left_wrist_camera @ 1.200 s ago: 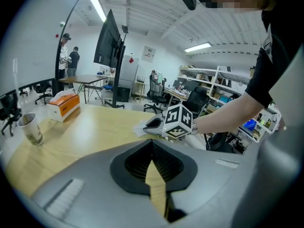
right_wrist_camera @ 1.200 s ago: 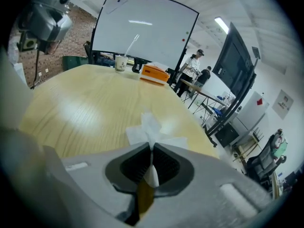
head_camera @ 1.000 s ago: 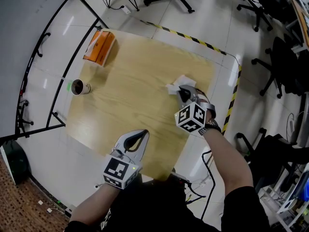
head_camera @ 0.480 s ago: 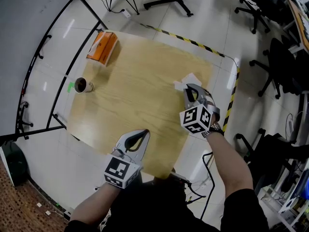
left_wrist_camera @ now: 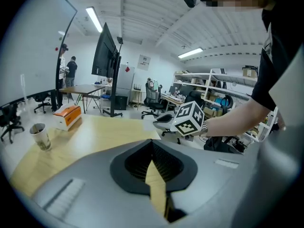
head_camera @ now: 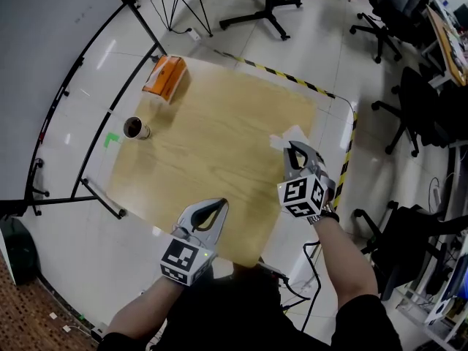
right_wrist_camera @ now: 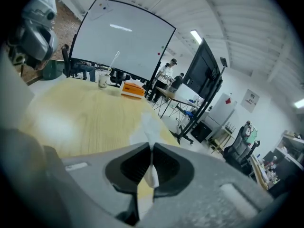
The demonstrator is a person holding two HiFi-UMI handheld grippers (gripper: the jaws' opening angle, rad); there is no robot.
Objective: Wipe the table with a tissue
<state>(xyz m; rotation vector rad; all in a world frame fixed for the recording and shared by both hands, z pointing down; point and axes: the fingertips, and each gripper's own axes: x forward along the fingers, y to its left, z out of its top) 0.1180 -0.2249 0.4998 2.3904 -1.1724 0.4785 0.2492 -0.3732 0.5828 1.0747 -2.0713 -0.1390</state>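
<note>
Right gripper (head_camera: 291, 147): jaws fully together, clamped on the tissue (head_camera: 289, 134), which is pinched between the pads near its rear end. Tissue: white, crumpled, its long axis running on straight ahead of the fingertips along the line the gripper points, forward and downward toward the table (head_camera: 212, 130); the free end fans out just beyond the tips, and whether that end touches the wood or hangs just above it cannot be told. Position: over the table's right margin, close to the edge, so nearly all the bare wood lies ahead of and to the left of this gripper, with very little to its right. Left gripper (head_camera: 221, 204): jaws closed tip to tip, nothing between them, only the wood showing through the gap behind the tips; placed at the table's near edge, to the left of and nearer the person than the right gripper, well apart from the tissue. Nearer hand: the right, which already has the tissue; the left has no part in the hold. Other items: orange box (head_camera: 165, 79) and paper cup (head_camera: 135, 129), both far ahead and far to the left of the right gripper, on the opposite side of the table, well apart from the tissue. Judgement: the coming stroke probably calls for lowering the tips until the tissue's free end lies flat, then drawing it leftward across the open wood, short of the box and cup.
</note>
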